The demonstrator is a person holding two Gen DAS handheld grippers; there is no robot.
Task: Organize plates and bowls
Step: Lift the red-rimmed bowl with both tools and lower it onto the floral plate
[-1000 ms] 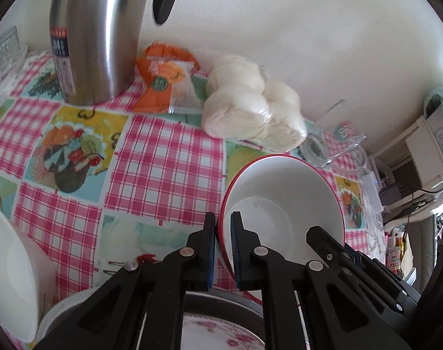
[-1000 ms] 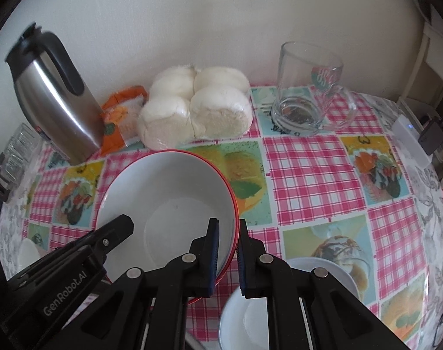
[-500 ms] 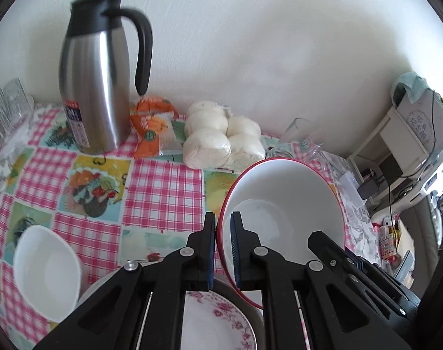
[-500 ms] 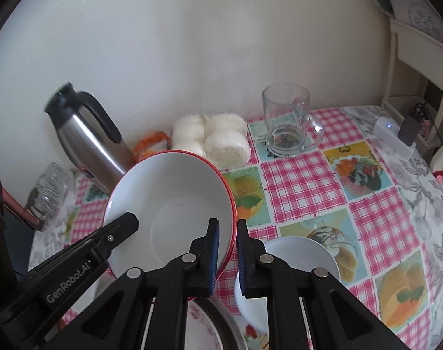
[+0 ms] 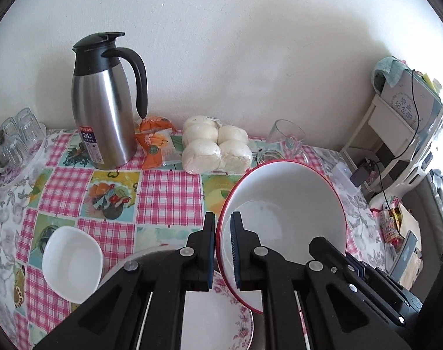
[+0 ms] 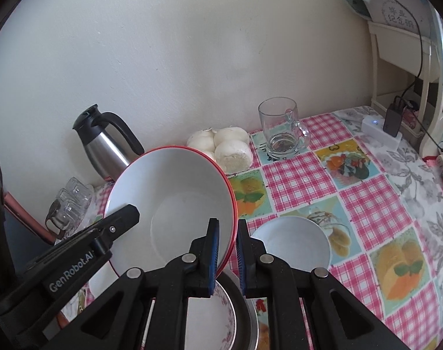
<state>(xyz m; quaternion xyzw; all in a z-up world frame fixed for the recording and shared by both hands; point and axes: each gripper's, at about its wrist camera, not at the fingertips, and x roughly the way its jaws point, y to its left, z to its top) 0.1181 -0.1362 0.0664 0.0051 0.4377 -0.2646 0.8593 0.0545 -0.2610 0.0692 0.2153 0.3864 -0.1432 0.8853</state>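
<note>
The worktop (image 5: 163,195), spread with a pink-checked picture tablecloth, carries everything. The largest task piece is the big white bowl with a red rim (image 5: 282,204), which hangs tilted in the air above the worktop, carried between both tools. The left gripper (image 5: 222,250) is clamped on its left rim, one pad inside and one outside, and the right gripper (image 6: 228,250) is clamped the same way on the opposite rim. Directly beneath it sits a round plate with a pink floral border (image 5: 221,315), apparently resting in a grey metal dish, though the tools hide most of that. A round white shallow plate (image 6: 291,245) lies just right of it, and a small white squarish bowl (image 5: 72,259) lies to the left, well apart. Judging by this, sorting is barely begun: no stack is visible, the big bowl has no resting place yet, and the two smaller white pieces remain scattered and untouched.
</note>
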